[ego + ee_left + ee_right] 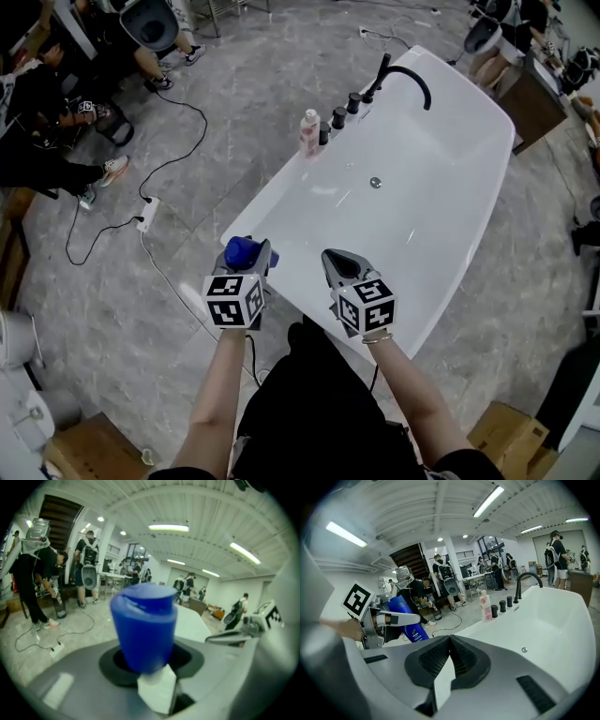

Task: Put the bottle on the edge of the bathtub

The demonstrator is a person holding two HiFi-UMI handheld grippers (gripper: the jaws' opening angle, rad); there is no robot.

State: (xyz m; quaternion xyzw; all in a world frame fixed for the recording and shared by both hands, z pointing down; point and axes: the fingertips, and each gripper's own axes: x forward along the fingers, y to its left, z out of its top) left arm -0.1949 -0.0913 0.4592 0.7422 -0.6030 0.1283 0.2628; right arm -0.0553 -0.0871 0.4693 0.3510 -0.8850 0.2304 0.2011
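Note:
A blue bottle (241, 251) stands upright in my left gripper (253, 259), which is shut on it, just off the near left corner of the white bathtub (272, 199). In the left gripper view the bottle (143, 626) fills the gap between the jaws. From the right gripper view the bottle (408, 621) shows at the left, beside the tub rim (487, 626). My right gripper (339, 264) hangs over the tub's near end, shut with nothing in it; in its own view its jaws meet (449, 654).
A pink bottle (309, 131) stands on the tub's left edge beside several black knobs (339, 117) and a black faucet (408, 77). A power strip with cables (147, 214) lies on the floor left of the tub. People sit at the upper left. A cardboard box (506, 436) stands at the lower right.

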